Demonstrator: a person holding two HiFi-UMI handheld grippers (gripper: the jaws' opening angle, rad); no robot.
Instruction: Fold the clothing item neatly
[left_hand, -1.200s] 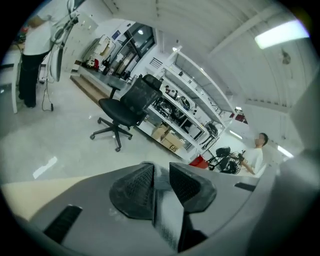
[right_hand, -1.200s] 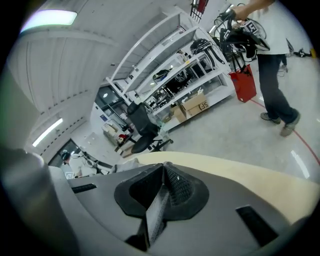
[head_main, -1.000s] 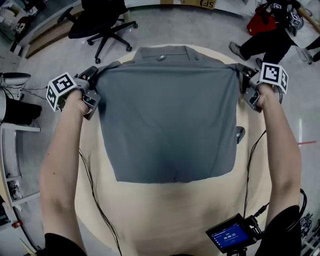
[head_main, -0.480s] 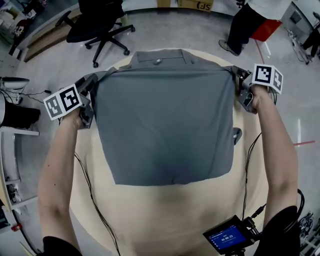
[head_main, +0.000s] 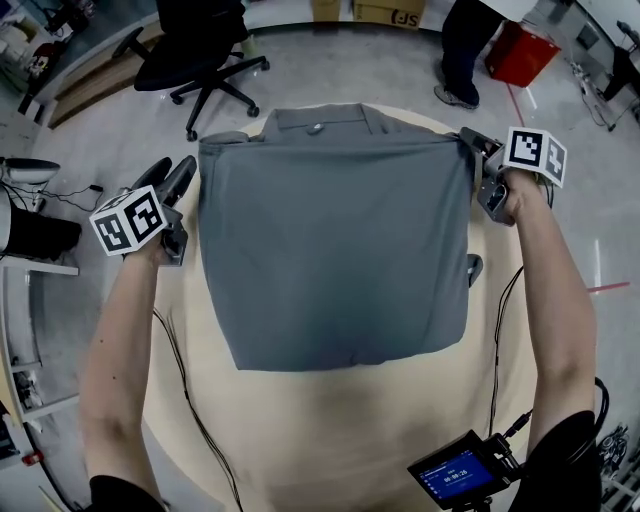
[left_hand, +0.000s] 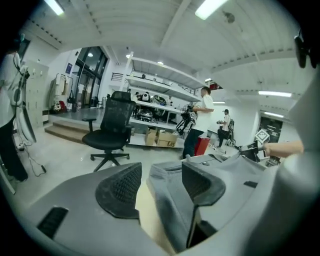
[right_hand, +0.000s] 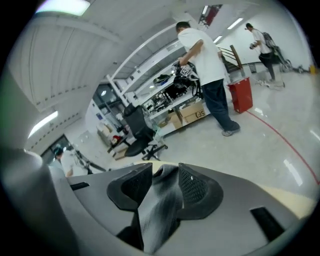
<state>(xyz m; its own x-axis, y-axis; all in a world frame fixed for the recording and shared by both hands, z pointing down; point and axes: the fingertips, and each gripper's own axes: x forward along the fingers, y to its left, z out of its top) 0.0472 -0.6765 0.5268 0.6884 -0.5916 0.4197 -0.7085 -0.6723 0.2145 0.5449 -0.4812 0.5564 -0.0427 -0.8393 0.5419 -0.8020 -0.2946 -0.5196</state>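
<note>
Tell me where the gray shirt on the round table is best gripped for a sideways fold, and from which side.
Probably the gray shirt by its left edge, at the far corner and near corner. Come in low from the left: the shirt lies flat on the table, so only edges can be pinched, and this edge runs close to the rim.

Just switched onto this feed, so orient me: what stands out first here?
A grey shirt, folded square, lies across the round table. The left gripper sits off its left edge, jaws just opened, empty; the right gripper, at the far right corner, has just opened too, cloth between its jaws.
</note>
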